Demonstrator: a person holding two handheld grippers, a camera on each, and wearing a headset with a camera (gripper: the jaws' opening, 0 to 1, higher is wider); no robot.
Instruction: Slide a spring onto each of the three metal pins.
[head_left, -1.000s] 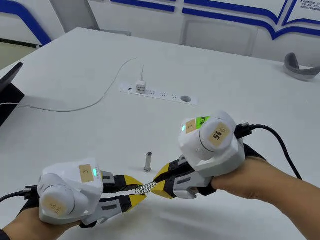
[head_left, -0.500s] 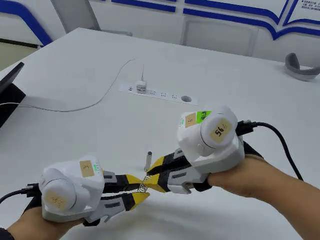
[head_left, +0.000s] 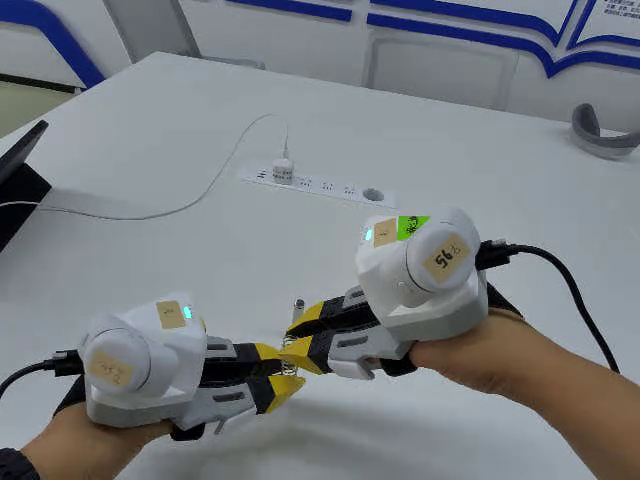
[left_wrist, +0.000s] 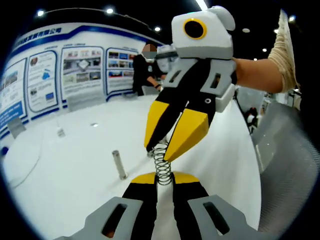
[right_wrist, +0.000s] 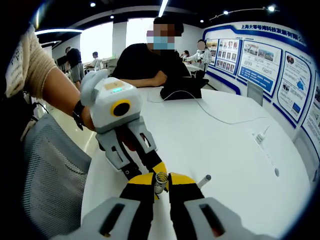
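Fingers (left_wrist: 142, 181) of left gripper (head_left: 285, 370) and right gripper (head_left: 297, 344) on spring (left_wrist: 161, 167), pin (left_wrist: 119, 164) beside

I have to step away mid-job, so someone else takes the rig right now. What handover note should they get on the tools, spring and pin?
Left tool: shut on one end of the spring.
Right tool: shut on its other end; the tools meet tip to tip above the table.
Metal pin: upright on the table beside the tools, bare.
Done: spring picked up, none on this pin.
To do: slide this spring onto the pin, then fit the other pins.
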